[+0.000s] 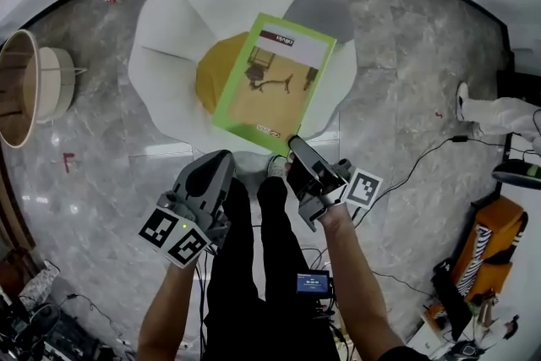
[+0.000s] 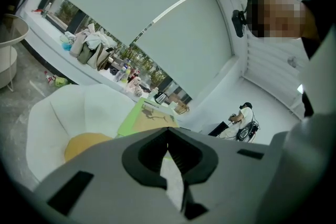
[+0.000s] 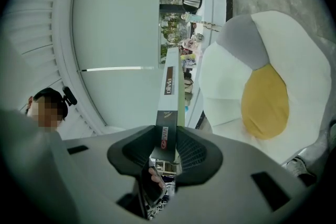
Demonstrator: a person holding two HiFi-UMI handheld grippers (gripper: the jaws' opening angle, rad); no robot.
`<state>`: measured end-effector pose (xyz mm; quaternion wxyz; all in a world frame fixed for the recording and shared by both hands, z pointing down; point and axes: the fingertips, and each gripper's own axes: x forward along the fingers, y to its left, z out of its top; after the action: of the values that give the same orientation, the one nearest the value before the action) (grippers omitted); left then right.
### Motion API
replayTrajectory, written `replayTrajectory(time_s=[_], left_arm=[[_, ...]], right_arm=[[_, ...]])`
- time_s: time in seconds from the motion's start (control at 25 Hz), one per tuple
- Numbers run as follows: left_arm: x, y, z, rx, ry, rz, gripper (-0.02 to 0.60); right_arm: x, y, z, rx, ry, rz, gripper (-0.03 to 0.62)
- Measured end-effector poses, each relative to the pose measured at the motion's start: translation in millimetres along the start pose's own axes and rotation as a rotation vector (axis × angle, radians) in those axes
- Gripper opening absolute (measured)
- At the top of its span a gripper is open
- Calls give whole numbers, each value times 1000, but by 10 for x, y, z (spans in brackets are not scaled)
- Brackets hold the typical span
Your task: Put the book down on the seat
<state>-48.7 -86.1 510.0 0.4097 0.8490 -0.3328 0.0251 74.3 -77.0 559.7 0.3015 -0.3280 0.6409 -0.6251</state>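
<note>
The flat green-bordered book with a tan cover picture point(image 1: 275, 80) hangs over the seat, not yet resting on it. The right gripper point(image 1: 296, 144) clamps its near corner, jaws pressed on the spine point(image 3: 169, 86). Just beyond and under that gripper lies the white egg-shaped chair point(image 1: 169, 30) with its round yellow cushion point(image 1: 215, 72). The left gripper point(image 1: 218, 165), beside the right, has its jaws together on nothing.

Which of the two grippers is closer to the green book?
The right. The right gripper clamps the book at its near corner; the left gripper is beside it, apart from the book and holding nothing.
</note>
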Motion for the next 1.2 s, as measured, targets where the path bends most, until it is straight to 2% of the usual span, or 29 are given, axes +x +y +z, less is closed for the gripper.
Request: replayTrajectory(time_s=[0.24, 0.56, 0.88, 1.2], left_arm=[[182, 323, -242, 6, -5, 6, 12], [321, 700, -641, 43, 44, 7, 12], [579, 1029, -1009, 92, 82, -2, 12], [833, 1337, -1227, 75, 111, 16, 12]], right_arm=[[50, -550, 40, 3, 1, 3, 138], [112, -1419, 21, -11, 58, -60, 138], [135, -2296, 5, 18, 48, -81, 138], [199, -3015, 62, 43, 33, -164, 138]])
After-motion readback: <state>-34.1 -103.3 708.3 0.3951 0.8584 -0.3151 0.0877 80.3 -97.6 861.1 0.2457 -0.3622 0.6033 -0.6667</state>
